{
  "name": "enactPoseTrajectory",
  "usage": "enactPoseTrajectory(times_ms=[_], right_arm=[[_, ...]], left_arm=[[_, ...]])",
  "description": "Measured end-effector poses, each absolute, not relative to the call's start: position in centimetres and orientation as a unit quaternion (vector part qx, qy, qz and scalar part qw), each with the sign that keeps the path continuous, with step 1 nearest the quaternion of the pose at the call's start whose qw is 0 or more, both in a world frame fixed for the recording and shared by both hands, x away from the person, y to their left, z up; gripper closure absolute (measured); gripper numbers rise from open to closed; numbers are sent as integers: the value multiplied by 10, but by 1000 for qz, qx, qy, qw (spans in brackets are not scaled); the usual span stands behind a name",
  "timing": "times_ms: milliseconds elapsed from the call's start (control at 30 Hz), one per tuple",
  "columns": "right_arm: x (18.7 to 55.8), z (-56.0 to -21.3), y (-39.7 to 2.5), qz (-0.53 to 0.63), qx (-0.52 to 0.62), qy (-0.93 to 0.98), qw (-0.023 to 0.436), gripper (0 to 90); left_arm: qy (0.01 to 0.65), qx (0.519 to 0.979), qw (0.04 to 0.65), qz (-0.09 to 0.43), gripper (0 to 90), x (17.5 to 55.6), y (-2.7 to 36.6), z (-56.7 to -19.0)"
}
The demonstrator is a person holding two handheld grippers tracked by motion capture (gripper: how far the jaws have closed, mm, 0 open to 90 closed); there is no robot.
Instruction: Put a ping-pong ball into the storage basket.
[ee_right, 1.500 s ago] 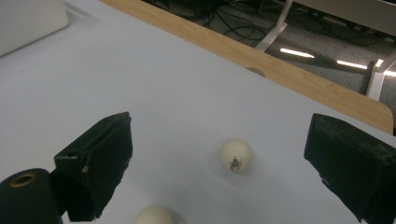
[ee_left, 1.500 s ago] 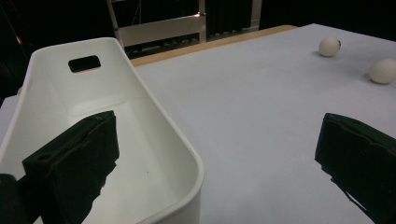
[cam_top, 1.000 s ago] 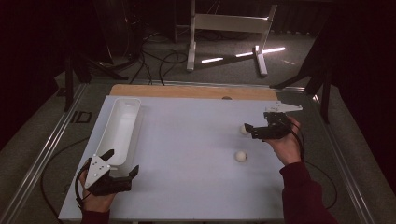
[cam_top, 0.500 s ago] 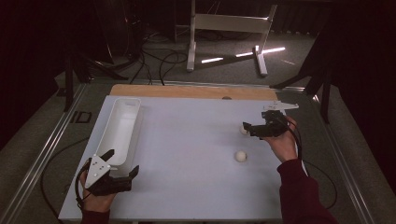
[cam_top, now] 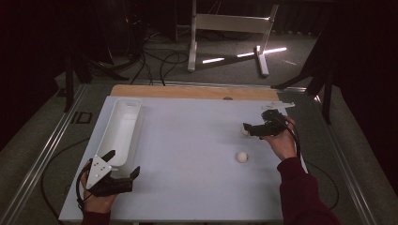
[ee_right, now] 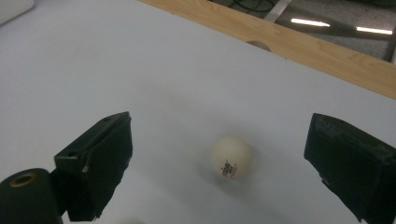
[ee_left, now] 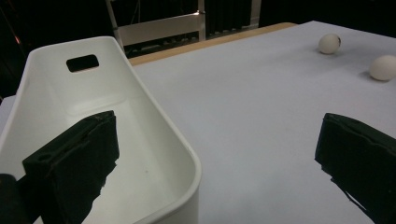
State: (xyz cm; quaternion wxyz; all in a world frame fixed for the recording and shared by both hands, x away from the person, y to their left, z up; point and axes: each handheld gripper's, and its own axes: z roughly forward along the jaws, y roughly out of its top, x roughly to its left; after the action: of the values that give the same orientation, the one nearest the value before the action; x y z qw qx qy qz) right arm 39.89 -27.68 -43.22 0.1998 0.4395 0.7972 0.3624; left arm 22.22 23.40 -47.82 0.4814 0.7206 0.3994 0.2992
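The pale surface (cam_top: 187, 154) takes up most of the room in front of the person, with a strip of bare wood (cam_top: 187, 92) running along its far edge. Beyond it a white metal stand (cam_top: 230, 28) rests on the grey floor among loose cables.

Along the left side of the surface lies a long white tub (cam_top: 120, 130), open at the top, with a slot handle (ee_left: 82, 62) cut in its far end wall. It looks empty as far as its inside can be seen.

The left gripper (cam_top: 123, 169) sits in the person's hand at the near left corner, just at the near end of the tub. Its fingers (ee_left: 74, 158) stand wide apart; seen along the gripper, one hangs over the tub's inside and the other over bare surface, with the tub's near rim between them. They grip nothing.

The right gripper (cam_top: 248, 127) is held over the right part of the surface, pointing leftward. Its fingers (ee_right: 95, 154) are also spread wide, and a white ball (ee_right: 232, 156) with small printed lettering rests on the surface in the gap between them, touching neither.

A second white ball (cam_top: 241, 157) lies nearer the person, near the first but apart from it, just left of the red sleeve (cam_top: 300, 192). Both balls are well apart from the tub.
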Motion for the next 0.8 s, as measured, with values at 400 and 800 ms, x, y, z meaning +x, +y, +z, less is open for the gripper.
enactPoseTrajectory(times_ms=[400,800], right_arm=[[412,-445,-277,343,454,802,181,75],[423,-454,-278,328,469,804,164,81]], left_arm=[[401,720,482,298,2,223,234,-479],[400,721,481,297,2,223,234,-479]])
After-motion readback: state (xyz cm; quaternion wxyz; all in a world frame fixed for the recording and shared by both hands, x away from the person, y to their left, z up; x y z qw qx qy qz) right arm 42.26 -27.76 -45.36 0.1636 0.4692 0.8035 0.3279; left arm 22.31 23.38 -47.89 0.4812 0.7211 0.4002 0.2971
